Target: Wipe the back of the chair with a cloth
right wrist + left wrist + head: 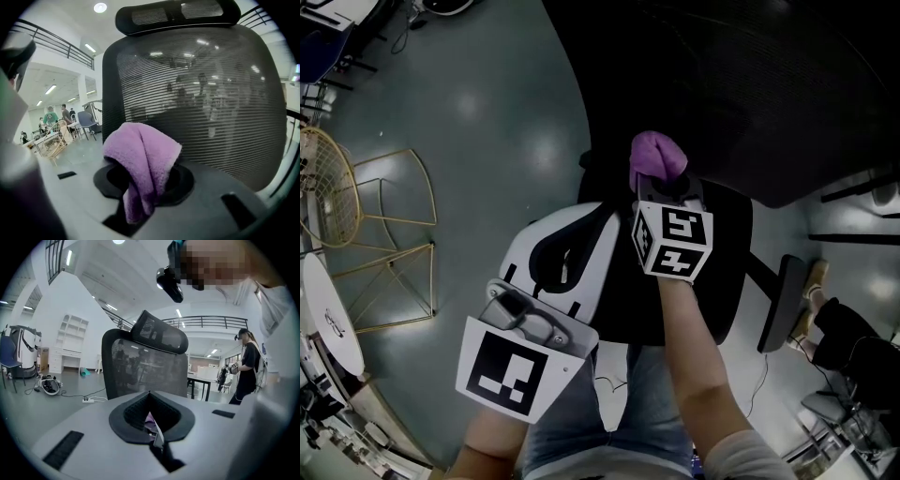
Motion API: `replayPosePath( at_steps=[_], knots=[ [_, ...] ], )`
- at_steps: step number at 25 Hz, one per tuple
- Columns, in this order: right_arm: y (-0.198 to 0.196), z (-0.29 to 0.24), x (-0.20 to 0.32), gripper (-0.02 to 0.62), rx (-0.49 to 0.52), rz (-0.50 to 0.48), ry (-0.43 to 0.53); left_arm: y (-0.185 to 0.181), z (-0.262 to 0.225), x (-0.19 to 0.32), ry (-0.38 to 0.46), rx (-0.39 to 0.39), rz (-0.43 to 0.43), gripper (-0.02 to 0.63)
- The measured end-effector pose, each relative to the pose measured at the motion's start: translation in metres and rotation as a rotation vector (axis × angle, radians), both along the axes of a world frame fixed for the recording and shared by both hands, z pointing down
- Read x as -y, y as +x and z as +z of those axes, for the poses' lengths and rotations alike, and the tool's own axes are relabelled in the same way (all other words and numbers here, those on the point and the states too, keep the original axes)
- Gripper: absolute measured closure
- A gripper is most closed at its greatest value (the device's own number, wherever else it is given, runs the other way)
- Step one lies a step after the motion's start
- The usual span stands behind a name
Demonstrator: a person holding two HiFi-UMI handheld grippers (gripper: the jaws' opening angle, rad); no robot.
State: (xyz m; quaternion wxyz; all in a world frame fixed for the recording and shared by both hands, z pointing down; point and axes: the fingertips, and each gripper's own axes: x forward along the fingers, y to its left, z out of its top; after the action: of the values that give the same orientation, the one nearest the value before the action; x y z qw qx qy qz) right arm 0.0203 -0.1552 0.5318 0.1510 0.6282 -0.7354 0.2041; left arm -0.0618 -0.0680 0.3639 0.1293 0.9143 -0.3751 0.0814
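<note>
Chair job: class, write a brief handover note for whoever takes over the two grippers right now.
Right claw: shut on the purple cloth, close in front of the chair back; contact unclear.
Left claw: looks shut, farther off, pointing at the chair back; a small purple scrap shows inside it, unclear what.
Done: cloth is gripped and up at the chair back.
Left: wipe the chair back; how much is already wiped cannot be told.

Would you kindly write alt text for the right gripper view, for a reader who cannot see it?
The right gripper grips a bunched purple cloth, held up before the black mesh back of an office chair with a headrest on top. At far left, people and a wire chair are in the distance.
</note>
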Motion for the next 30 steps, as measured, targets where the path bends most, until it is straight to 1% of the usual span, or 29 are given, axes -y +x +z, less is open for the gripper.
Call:
replayPosePath(
  at_steps=[15, 20, 24, 30],
  knots=[
    [0.09, 0.002, -0.02, 0.477, -0.035, 0.116, -0.007, 0.056, 0.0, -0.009, 0.0, -0.003, 0.075, 0.6],
    [0.127, 0.003, -0.028, 0.477, -0.031, 0.175, -0.014, 0.073, 0.001, -0.013, -0.005, -0.004, 0.09, 0.6],
    [0.141, 0.002, -0.034, 0.477, -0.062, 0.175, -0.015, 0.084, 0.002, -0.015, -0.005, -0.008, 0.099, 0.6],
    [0.167, 0.004, -0.041, 0.476, -0.07, 0.19, -0.017, 0.105, 0.005, -0.017, -0.009, -0.009, 0.116, 0.599]
  ],
)
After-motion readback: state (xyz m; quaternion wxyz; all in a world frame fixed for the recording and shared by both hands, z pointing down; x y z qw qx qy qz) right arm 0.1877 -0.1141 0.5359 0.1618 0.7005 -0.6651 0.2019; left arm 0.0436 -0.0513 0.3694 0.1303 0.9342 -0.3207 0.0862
